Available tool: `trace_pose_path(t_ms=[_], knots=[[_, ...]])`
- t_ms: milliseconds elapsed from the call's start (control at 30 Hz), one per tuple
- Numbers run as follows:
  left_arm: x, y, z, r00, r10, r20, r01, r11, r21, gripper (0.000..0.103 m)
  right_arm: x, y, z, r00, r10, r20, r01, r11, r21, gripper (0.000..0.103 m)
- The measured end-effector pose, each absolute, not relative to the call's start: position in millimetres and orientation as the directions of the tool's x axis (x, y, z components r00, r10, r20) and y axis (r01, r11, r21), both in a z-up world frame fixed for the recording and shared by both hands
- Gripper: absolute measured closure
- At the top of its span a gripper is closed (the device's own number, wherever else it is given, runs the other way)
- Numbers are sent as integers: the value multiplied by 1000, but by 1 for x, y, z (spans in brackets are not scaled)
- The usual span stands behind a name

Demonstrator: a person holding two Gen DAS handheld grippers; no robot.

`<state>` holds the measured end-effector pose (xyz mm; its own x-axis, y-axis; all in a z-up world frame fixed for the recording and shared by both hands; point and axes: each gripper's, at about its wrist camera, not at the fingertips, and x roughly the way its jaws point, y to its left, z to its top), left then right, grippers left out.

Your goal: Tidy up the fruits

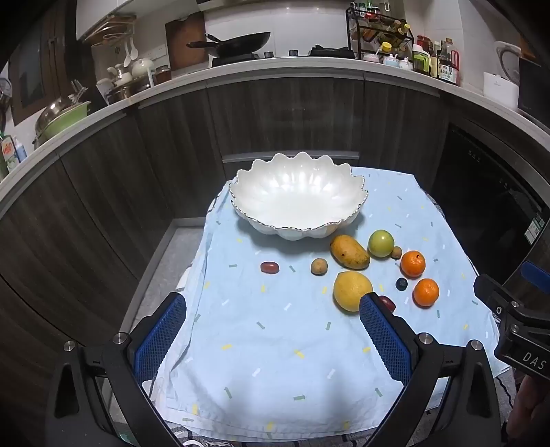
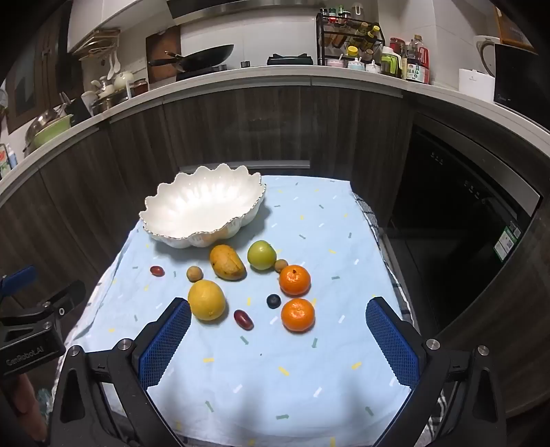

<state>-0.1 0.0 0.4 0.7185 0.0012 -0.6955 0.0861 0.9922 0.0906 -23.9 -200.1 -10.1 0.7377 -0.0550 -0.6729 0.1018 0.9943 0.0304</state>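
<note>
Looking down over a light blue cloth [image 2: 309, 378] spread on a small table, kitchen counter [image 1: 275, 74] behind.

White scalloped bowl [image 1: 298, 196] sits at the far left part of the cloth. Nothing visible inside it in either view.

All fruit lies loose on the cloth, in front of and to the right of the bowl:
- mango [image 2: 227, 262] just in front of the bowl, near its front rim, contact not clear
- green apple [image 2: 261, 254] right of the mango, small brown round fruit [image 2: 281, 265] touching or just beside it
- second small brown fruit [image 2: 195, 274] left of the mango
- small red oval fruit [image 2: 157, 271] further left, apart from the rest
- yellow lemon-like fruit [image 2: 207, 300] nearest the left gripper side
- two oranges [image 2: 294, 280] and [image 2: 297, 314], one behind the other, close together
- blueberry [image 2: 273, 301] between lemon and oranges
- dark red oval fruit [image 2: 243, 319] just in front of the lemon; in the left wrist view a blue pad half hides it

Left gripper [image 1: 271, 330]: jaws spread wide, nothing between them, hanging over bare cloth, tilted down.
Right gripper [image 2: 278, 335]: jaws also fully apart, empty, above the cloth short of the near orange and red fruit.

Counter holds a wok [image 1: 237, 44], a bottle rack [image 1: 378, 31] and pots [image 1: 62, 118].
</note>
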Motion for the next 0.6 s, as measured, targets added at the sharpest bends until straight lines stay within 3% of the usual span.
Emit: trace_pose_path(t_ms=[600], knots=[[1, 0, 1, 716, -7, -698, 84, 994, 76, 0, -25, -200, -9, 741, -59, -669, 102, 995, 25, 0]])
